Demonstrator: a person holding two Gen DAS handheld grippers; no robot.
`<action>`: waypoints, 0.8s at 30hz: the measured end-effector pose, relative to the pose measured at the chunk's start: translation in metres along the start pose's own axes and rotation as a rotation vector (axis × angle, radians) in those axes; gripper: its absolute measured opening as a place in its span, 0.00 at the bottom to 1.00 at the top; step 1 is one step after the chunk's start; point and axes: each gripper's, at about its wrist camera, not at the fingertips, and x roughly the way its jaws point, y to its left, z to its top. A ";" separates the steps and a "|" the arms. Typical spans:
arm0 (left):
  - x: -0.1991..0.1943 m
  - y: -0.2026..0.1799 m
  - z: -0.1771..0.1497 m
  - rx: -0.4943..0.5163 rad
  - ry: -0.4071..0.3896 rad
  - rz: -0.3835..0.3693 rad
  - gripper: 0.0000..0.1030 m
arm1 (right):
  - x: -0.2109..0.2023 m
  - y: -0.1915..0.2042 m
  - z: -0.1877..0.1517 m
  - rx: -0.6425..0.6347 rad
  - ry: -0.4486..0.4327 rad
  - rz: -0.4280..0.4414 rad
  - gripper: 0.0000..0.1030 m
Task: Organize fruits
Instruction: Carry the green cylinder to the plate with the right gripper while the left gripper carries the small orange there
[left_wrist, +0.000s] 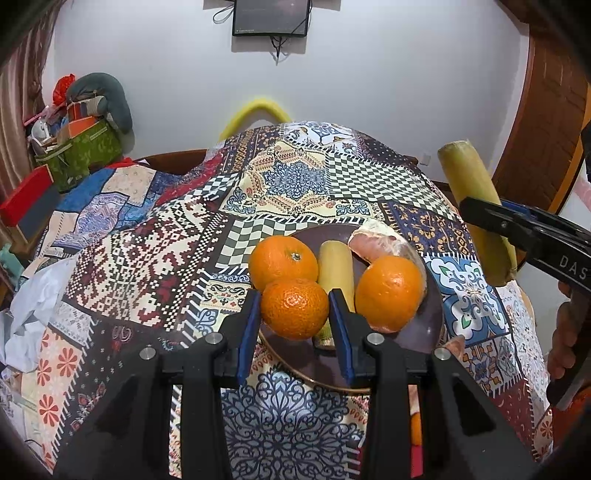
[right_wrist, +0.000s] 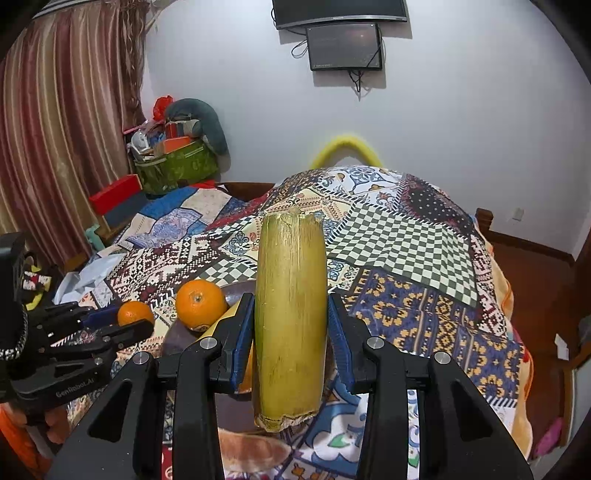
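Yellow-green fibrous cane stalk piece (right_wrist: 290, 325), stiff & light, is clamped mid-length in my right tongs (right_wrist: 291, 332) above the dark round plate (left_wrist: 430, 325); left tongs (left_wrist: 294, 314) pinch a small, soft-skinned orange mandarin (left_wrist: 294, 308) at its widest.

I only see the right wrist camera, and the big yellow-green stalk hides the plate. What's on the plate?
Observer: A shorter yellow-green stalk piece lies on the dark round plate.
Operator: What's beside it?
Observer: A smooth large orange on its right, which your view hides.
Operator: Anything else?
Observer: A peeled pink citrus wedge sits behind that orange.
Operator: Is the left hand-held gripper holding something?
Observer: Yes, its blue pads clamp a small bumpy mandarin.
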 end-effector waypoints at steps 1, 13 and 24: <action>0.002 0.000 0.000 0.000 0.004 -0.001 0.36 | 0.003 0.000 0.001 -0.002 0.004 0.004 0.34; 0.028 0.010 -0.002 -0.025 0.047 -0.012 0.36 | 0.051 -0.001 0.010 -0.085 0.077 -0.009 0.34; 0.045 0.010 -0.003 -0.022 0.078 -0.024 0.36 | 0.081 -0.009 0.006 -0.091 0.153 0.023 0.34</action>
